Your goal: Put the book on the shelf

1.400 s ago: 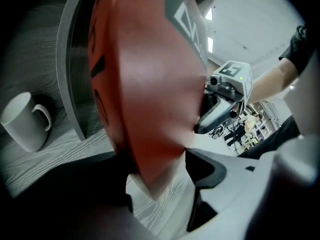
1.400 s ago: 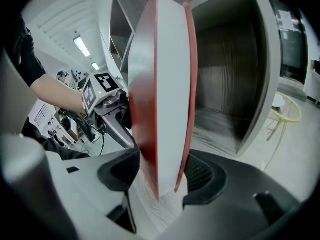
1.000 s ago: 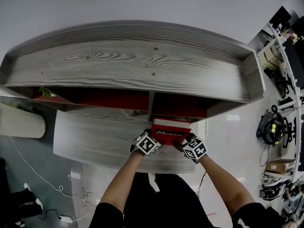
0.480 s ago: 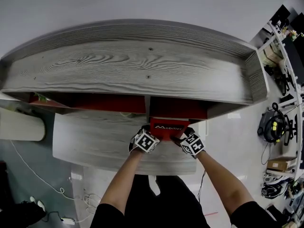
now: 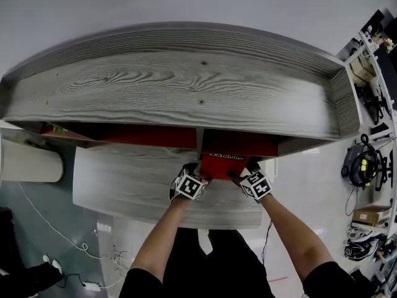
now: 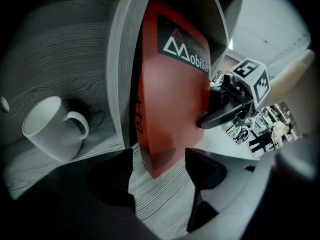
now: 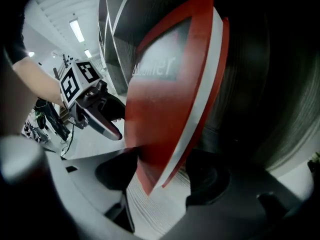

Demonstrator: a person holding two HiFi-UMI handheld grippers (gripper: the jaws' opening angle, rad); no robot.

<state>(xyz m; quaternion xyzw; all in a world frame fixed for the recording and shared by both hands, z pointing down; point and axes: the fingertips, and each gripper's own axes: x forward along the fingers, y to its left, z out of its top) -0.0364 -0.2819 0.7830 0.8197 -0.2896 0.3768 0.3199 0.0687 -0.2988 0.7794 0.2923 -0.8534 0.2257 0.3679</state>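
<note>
Both tongs have pushed in since a second ago. Left gripper point(image 6: 157, 171) sits slack around the corner of the glossy red book point(image 6: 170, 99). Right gripper point(image 7: 160, 176) is opening with the book between its jaws, upright in the right cubby of the grey woodgrain shelf point(image 5: 186, 92). Looks basically placed; next, back straight out.

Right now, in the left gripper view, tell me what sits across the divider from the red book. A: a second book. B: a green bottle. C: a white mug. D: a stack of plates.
C: a white mug sits on the grey wood left of the divider, with the red book on its right.
</note>
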